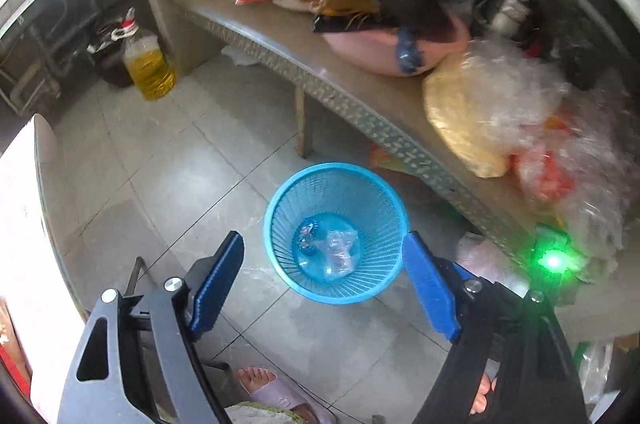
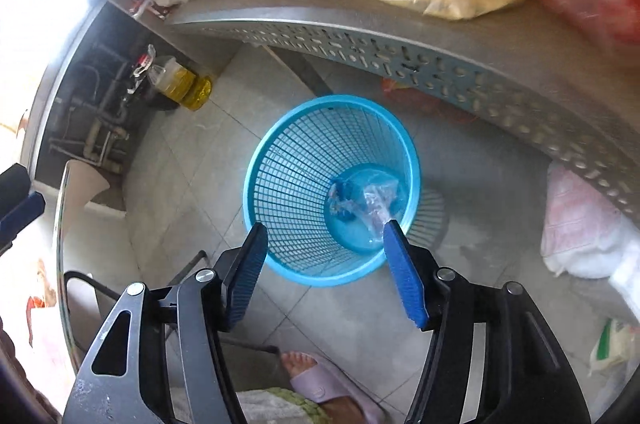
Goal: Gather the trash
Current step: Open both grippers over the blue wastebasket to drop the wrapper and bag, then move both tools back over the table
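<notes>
Both claws are seen pointing steeply down over a blue mesh waste basket [image 1: 335, 232] that stands on the tiled floor [image 1: 168, 160] just in front of a low counter [image 1: 280, 44]. The left claw [image 1: 322, 252] is held wide, with nothing between its blue pads [image 1: 430, 288]; the basket's mouth is framed in the gap. The right claw [image 2: 326, 244] is likewise spread, and no object is gripped, though the tip of its right pad [image 2: 404, 272] overlaps the basket's rim in that view, so whether it touches cannot be told.

The trash lies at the bottom of the basket: a crumpled clear plastic wrapper [image 1: 340, 250] and, beside it, a darker crumpled scrap [image 1: 307, 236] whose print is too blurred to be read. Through the mesh both are partly washed out by glare.

The counter is crowded with bags and bowls; a pale yellow bag [image 1: 460, 112] and a pink basin [image 1: 384, 52] can be made out, but the clear plastic [image 1: 520, 92] heaped to the right is smeared and cut off by the lens edge. A bottle of yellow oil [image 1: 148, 64] stands on the floor at the counter's far end. Things under the counter are largely hidden. A foot in a lilac slipper [image 2: 320, 380] is cut off at the lower edge, and a green light [image 1: 554, 260] flares at the right.
</notes>
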{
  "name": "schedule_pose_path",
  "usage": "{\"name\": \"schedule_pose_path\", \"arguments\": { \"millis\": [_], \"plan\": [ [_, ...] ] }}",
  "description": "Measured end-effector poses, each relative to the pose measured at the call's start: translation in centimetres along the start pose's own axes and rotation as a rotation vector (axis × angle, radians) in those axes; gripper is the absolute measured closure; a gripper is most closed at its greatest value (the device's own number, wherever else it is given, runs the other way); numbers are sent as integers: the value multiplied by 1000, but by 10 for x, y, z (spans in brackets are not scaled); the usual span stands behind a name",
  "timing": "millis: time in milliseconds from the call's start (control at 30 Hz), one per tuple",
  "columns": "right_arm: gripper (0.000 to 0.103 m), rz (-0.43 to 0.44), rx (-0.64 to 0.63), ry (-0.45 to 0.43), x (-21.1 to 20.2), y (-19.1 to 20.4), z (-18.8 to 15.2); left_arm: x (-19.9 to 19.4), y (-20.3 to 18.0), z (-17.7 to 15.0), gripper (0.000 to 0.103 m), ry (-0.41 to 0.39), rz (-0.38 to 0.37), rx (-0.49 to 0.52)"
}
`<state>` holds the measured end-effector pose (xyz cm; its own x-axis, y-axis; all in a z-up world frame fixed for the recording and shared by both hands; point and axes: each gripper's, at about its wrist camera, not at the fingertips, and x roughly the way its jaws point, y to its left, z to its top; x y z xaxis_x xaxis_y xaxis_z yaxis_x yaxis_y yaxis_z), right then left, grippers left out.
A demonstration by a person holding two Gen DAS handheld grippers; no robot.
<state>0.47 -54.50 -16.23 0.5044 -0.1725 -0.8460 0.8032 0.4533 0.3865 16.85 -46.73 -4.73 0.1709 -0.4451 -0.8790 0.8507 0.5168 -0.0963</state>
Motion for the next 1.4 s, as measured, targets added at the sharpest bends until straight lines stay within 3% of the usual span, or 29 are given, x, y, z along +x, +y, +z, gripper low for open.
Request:
{"name": "schedule_pose_path", "arguments": {
  "millis": [167,300,533,733,833,1033,1300,1400],
  "plan": [
    [31,-33,-129,-71,-24,33,-9,-64,2,-31,23,-135,-91,21],
    [25,-19,-217,-117,-54,53,-22,-112,12,-69,22,-226,-116,7],
    [8,-42,-379,-267,-106,96,-42,-186,38,-148,22,-341,-48,-39],
    [8,-97,-512,-370,-137,143,-64,-234,71,-219,12,-419,-8,-154],
    [8,-61,-617,-389,-150,167,-79,-250,87,-252,11,-440,44,-222],
    [8,183,-745,-355,-164,191,-104,-267,110,-313,11,-462,150,-329],
    [8,389,-791,-50,-145,249,-124,-263,140,-366,11,-474,185,-462],
    [8,406,-800,8,-135,271,-131,-260,143,-372,11,-481,184,-461]
  ]
}}
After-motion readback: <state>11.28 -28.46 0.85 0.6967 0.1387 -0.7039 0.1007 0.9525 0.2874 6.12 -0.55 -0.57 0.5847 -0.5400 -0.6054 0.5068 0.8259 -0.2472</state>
